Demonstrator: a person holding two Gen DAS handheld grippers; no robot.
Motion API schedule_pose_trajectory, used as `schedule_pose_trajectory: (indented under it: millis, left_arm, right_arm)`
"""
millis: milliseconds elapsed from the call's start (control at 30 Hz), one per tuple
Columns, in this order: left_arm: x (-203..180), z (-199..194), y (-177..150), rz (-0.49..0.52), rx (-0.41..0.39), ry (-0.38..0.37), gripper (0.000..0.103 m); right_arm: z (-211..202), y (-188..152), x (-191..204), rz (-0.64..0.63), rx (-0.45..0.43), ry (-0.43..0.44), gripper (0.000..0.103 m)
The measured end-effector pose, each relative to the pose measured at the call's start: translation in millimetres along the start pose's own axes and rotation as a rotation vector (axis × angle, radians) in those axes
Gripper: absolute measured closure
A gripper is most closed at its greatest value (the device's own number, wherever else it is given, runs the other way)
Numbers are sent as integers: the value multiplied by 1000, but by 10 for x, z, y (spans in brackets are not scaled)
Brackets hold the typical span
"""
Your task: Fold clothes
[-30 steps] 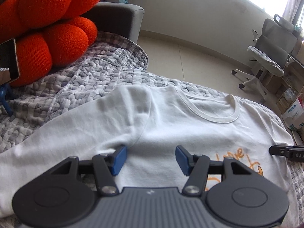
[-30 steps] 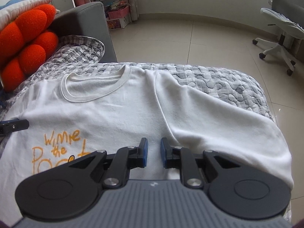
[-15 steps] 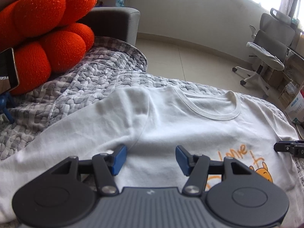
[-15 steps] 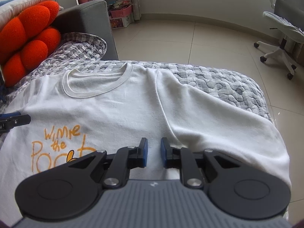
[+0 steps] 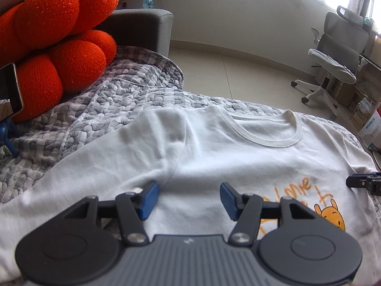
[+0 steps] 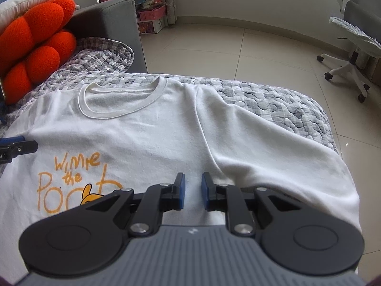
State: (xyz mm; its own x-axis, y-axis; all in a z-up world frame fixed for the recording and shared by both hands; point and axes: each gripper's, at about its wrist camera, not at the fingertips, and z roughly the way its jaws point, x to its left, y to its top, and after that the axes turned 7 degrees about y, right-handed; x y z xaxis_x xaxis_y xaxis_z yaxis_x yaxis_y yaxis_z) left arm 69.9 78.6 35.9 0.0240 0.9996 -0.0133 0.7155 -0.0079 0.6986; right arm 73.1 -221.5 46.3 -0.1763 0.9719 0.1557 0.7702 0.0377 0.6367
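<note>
A white long-sleeved shirt (image 5: 214, 157) with an orange cartoon print (image 6: 71, 178) lies face up and spread flat on a grey quilted cover (image 5: 107, 109), collar (image 6: 119, 104) towards the far edge. My left gripper (image 5: 188, 190) hovers open over the chest, beside the seam of the sleeve lying on the left; nothing sits between its blue pads. My right gripper (image 6: 193, 178) hangs just above the other armpit seam, its pads a narrow gap apart with nothing between them. Each gripper's tip shows at the edge of the other's view, the right gripper (image 5: 364, 183) and the left gripper (image 6: 19, 149).
An orange knotted cushion (image 5: 59, 47) leans on the grey sofa arm (image 5: 142, 28) at the back left, with a phone (image 5: 9, 93) on a stand beside it. Tiled floor (image 6: 238, 54) lies beyond the cover's far edge, with an office chair (image 5: 338, 57) at the right.
</note>
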Motion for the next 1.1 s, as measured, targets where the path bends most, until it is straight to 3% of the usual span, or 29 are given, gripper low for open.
schedule_pose_trajectory:
  millis: [1100]
  left_arm:
    - [-167, -59, -67, 92, -43, 78, 44]
  right_arm:
    - [-20, -75, 394, -34, 11, 30, 81]
